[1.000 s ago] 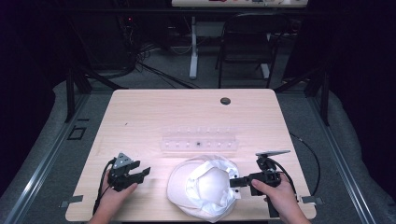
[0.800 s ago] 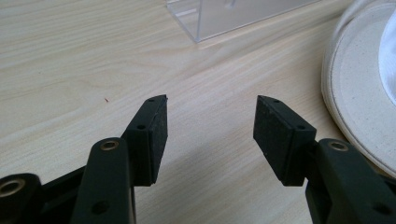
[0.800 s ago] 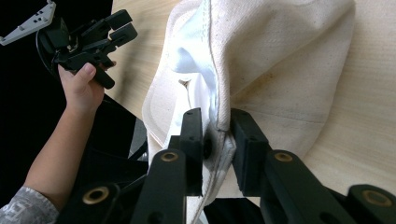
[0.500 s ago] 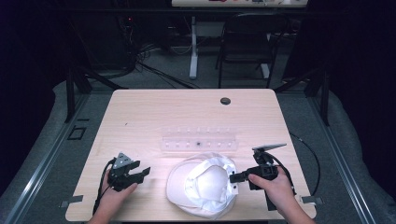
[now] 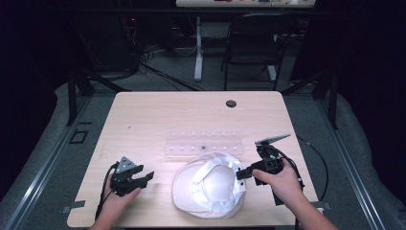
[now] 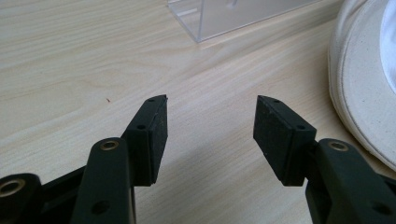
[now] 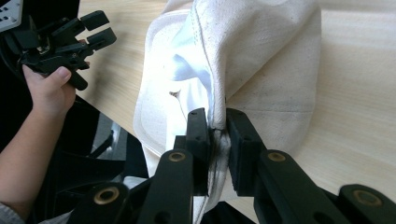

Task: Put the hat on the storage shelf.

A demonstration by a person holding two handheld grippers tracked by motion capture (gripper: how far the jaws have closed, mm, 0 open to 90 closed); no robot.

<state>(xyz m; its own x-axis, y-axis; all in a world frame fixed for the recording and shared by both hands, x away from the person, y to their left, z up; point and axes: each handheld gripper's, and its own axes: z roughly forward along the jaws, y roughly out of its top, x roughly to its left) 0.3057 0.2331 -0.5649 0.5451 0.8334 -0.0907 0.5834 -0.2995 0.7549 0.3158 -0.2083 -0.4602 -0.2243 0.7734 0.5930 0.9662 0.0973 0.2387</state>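
The big pale wooden table (image 5: pixel 143 124) holds everything. On it, near the 6 o'clock edge, lies a white cloth cap with a stiff round brim (image 5: pixel 210 184). It sits with its inside facing up. Just past the cap, toward 12 o'clock, is a long clear plastic rack (image 5: pixel 203 142). A small dark round hole (image 5: pixel 231 103) sits in the table far off at 12 o'clock.

The cap looks soft and light. The cloth part is floppy and will fold and sag when lifted. The brim (image 6: pixel 364 93) looks flat and firmer, so it should keep its shape. Cloth is not slippery, and it will not break. A good place to grab is the thick sewn edge, where the cloth is doubled up.

The right gripper (image 7: pixel 218 133) is at the cap's 3 o'clock side. Its jaws are squeezed tight on that sewn edge, with cloth bunched between them.

The left gripper (image 6: pixel 210 128) is at the cap's 9 o'clock side, near it but not touching. Its jaws are spread wide with nothing in them. It could take the brim next, I think.
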